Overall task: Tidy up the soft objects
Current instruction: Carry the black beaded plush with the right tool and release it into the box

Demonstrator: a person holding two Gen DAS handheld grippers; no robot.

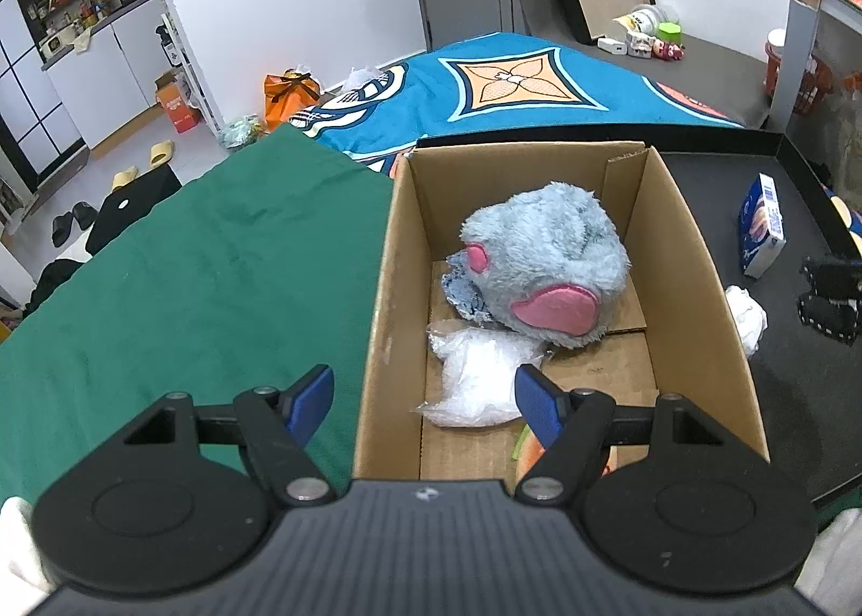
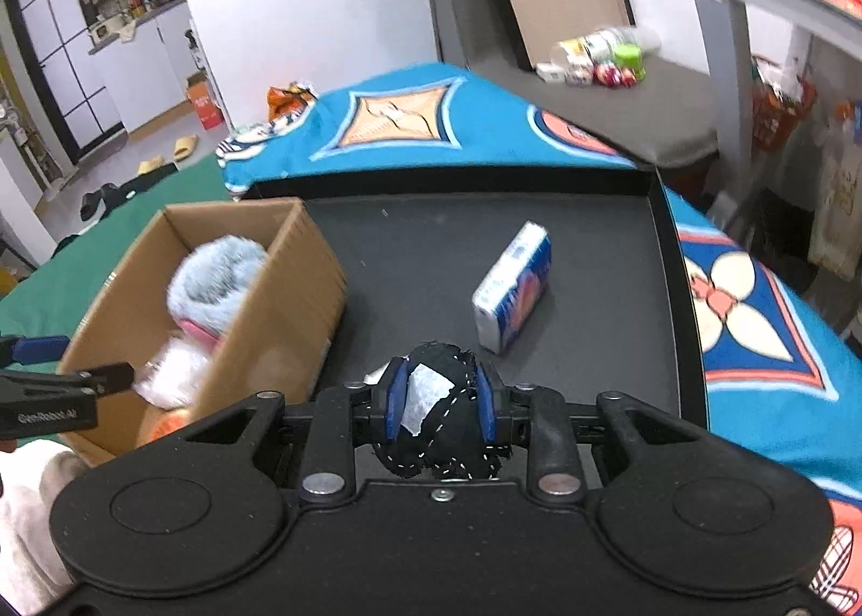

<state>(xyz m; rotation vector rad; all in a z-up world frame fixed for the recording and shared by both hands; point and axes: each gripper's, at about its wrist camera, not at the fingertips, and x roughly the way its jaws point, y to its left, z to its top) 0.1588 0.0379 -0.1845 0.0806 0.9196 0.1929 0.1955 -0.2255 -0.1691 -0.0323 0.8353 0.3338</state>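
A cardboard box (image 1: 695, 260) stands open on the black tray (image 1: 754, 185). Inside lie a grey-blue plush toy with pink ears (image 1: 544, 260), a clear plastic bag (image 1: 479, 379) and an orange soft item (image 1: 530, 449) at the near end. My left gripper (image 1: 423, 400) is open and empty over the box's near left wall. My right gripper (image 2: 439, 400) is shut on a black fabric item with white stitching (image 2: 447, 422), held above the tray right of the box (image 2: 291, 303). That black item also shows at the right edge of the left wrist view (image 1: 829, 293).
A blue and white tissue pack (image 2: 514, 287) lies on the tray (image 2: 619, 293); it also shows in the left wrist view (image 1: 762, 225). A white crumpled item (image 1: 746, 317) lies right of the box. A green cloth (image 1: 188, 266) lies left of the box, a patterned blue blanket (image 1: 512, 83) behind.
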